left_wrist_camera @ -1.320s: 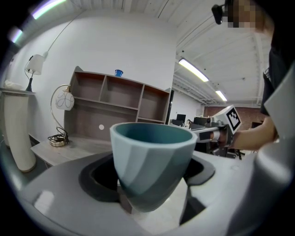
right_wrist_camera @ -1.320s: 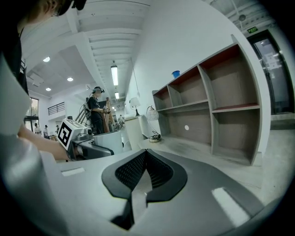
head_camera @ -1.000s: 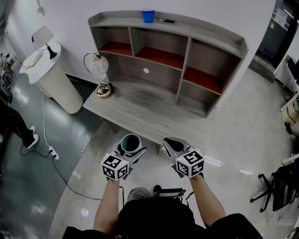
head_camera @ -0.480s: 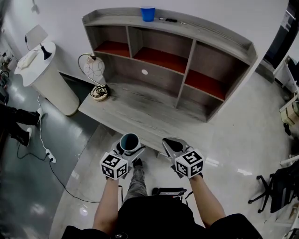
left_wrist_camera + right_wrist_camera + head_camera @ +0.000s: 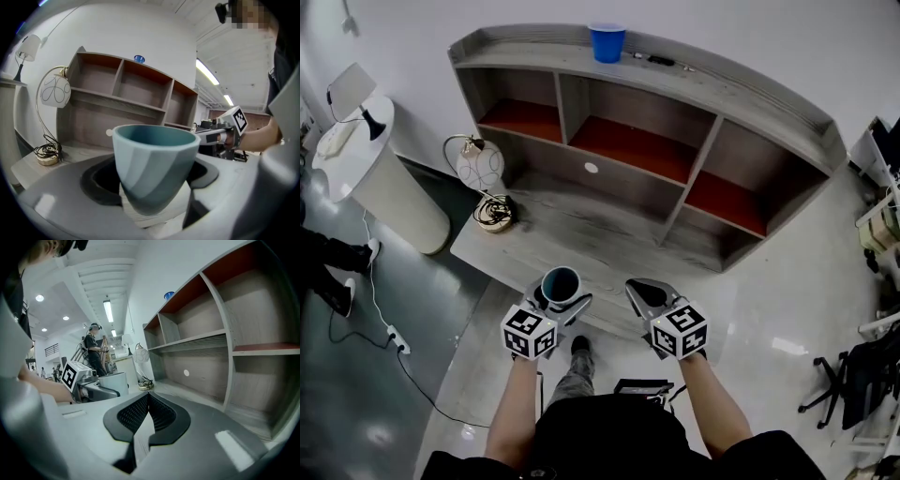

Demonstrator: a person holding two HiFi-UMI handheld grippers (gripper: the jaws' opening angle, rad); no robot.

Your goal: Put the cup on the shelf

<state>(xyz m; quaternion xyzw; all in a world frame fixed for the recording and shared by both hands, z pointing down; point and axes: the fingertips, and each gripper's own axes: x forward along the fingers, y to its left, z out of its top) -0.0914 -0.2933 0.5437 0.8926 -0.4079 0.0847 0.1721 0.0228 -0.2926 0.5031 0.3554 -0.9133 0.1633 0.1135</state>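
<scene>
Head view steeply down over shelf (image 5: pixel 750 94); both gripper views low, close, facing same shelf.

Teal bands against grey wood grain

The cup (image 5: pixel 154 168) is showing slanted pale blue-grey and deep teal bands. The shelf (image 5: pixel 741 89) is showing grey grain and red compartment floors. At twelve o'clock a blue cup (image 5: pixel 607 42) is standing out. The left claw (image 5: pixel 562 292) and right claw (image 5: pixel 639 291) are carrying black-and-white checked cubes.

The grey wooden shelf unit (image 5: pixel 572 220) now looms larger and lower in the head view, its front ledge reaching the teal ribbed cup (image 5: pixel 562 284). The white cylindrical stand (image 5: pixel 370 178) slides toward nine o'clock. The person's dark shoe (image 5: pixel 579 345) appears toward six o'clock.
</scene>
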